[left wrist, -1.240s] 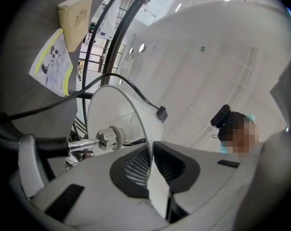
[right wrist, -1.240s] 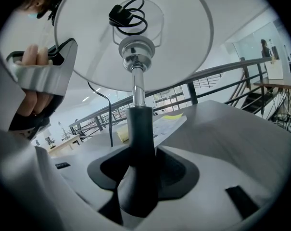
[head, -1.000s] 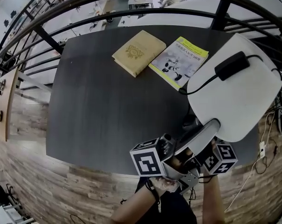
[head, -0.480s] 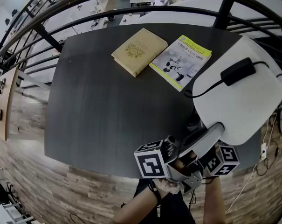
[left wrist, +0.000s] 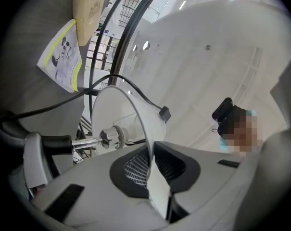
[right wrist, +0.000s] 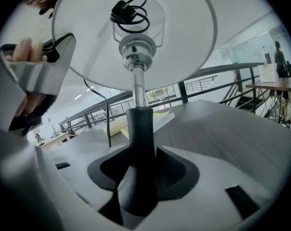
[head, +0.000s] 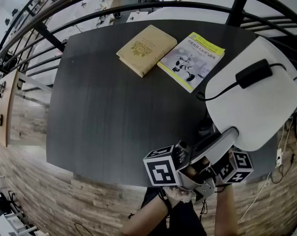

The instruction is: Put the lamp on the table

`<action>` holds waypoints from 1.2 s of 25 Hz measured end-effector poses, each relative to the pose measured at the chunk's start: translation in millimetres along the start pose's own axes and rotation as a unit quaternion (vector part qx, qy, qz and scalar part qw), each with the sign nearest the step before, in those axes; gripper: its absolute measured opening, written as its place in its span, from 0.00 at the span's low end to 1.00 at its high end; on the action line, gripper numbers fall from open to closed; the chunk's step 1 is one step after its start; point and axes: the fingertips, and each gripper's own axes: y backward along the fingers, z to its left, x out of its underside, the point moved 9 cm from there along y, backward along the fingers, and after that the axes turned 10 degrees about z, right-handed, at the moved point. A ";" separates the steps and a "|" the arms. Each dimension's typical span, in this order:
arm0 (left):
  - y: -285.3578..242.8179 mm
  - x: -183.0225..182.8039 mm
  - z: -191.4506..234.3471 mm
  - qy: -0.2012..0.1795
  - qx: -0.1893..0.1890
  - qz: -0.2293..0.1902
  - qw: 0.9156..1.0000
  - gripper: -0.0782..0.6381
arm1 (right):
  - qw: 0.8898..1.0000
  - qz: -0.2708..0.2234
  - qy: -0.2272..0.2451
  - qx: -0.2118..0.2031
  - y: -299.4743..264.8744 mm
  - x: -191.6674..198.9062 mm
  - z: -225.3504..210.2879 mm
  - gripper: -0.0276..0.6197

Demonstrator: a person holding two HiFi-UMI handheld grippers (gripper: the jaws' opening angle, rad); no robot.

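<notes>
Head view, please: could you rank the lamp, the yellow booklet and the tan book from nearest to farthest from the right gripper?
1. The lamp: held, its stem between the right gripper's fingers, at the table's near right.
2. The yellow booklet: beyond the lamp, far right of the table.
3. The tan book: left of the booklet, farthest.

The lamp (head: pixel 258 109) has a white shade, chrome stem and black neck, its adapter (head: pixel 254 73) is black, the table (head: pixel 114 112) dark grey with fine grain, the book (head: pixel 146 49) tan with gold emblem, the booklet (head: pixel 192 59) white edged yellow, the floor (head: pixel 30 181) brown planks.
</notes>
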 end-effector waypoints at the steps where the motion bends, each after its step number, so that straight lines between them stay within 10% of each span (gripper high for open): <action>1: 0.2 -0.1 0.6 0.000 0.000 -0.001 1.000 0.19 | 1.000 0.000 0.000 -0.001 -0.2 0.4 -0.2 0.34; 30: 10.5 -7.8 5.9 0.007 0.013 -0.031 0.999 0.19 | 1.000 -0.009 0.024 0.004 -4.3 2.5 3.9 0.34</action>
